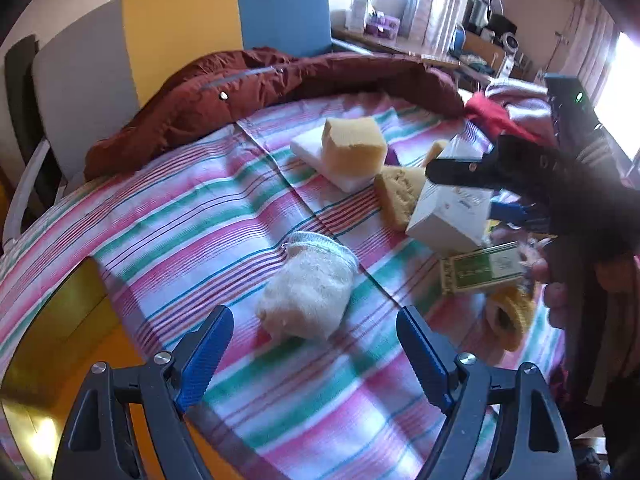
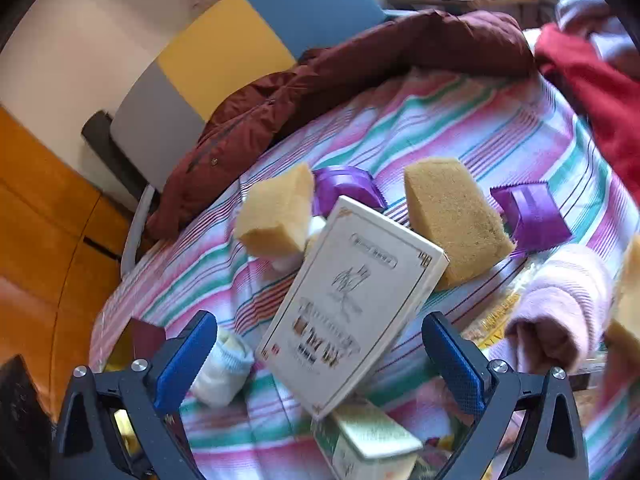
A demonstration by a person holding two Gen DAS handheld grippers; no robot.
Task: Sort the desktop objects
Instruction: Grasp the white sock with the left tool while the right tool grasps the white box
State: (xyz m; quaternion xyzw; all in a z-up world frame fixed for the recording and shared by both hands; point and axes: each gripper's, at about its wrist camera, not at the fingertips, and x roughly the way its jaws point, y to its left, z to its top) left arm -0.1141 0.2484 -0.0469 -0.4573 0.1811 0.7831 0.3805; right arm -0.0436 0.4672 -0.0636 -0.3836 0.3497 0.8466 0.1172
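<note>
A rolled white fluffy sock (image 1: pixel 308 292) lies on the striped cloth (image 1: pixel 192 220), just ahead of my left gripper (image 1: pixel 314 320). That gripper stands open with nothing between its blue pads. A tall white printed box (image 2: pixel 352 304) tilts between the wide-open jaws of my right gripper (image 2: pixel 320 340), and neither pad touches it. Its lower corner rests on a green box (image 2: pixel 368 440). In the left wrist view the same white box (image 1: pixel 448 216) leans behind one black finger (image 1: pixel 452 172) of the right gripper, above the green box (image 1: pixel 480 268).
Yellow sponges (image 1: pixel 352 148) (image 2: pixel 452 216), purple packets (image 2: pixel 532 216), a pink sock (image 2: pixel 560 300) and a yellow knitted piece (image 1: pixel 508 316) crowd the right side. A maroon jacket (image 1: pixel 240 92) lines the far edge. A person's hand (image 1: pixel 552 292) is at the right.
</note>
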